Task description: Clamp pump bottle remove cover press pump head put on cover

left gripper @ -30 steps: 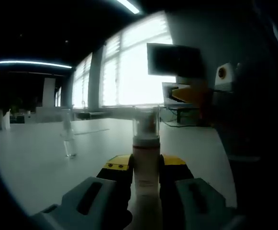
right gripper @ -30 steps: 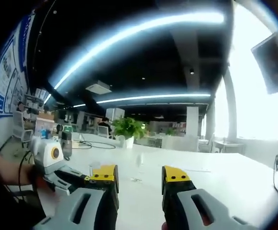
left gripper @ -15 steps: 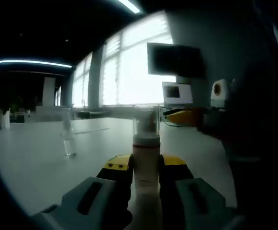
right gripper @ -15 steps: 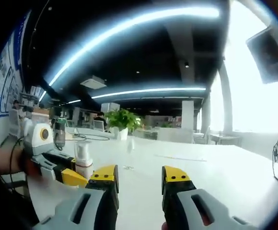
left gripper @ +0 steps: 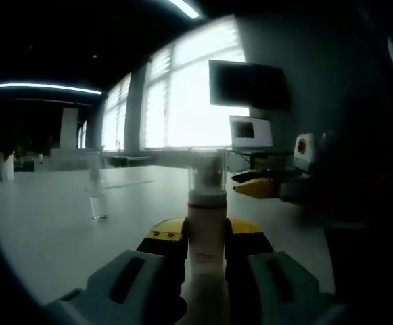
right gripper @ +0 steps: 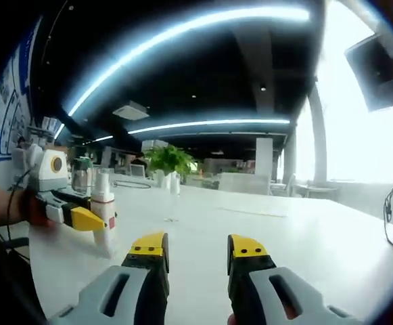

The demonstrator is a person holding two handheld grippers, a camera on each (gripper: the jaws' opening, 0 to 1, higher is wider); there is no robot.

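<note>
The right tool (left gripper: 260, 187) swings closer beside the pump bottle (left gripper: 206, 227), jaws apart and empty; the left tool (left gripper: 206, 233) stays clamped on it above the tabletop (left gripper: 40, 217).

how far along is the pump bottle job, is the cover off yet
Clamping looks done: the left gripper is shut on the pump bottle, standing on the white table. The clear cover is on the bottle. The right gripper is open and empty, off to the side. Left: remove the cover, press the pump head, recap.
</note>
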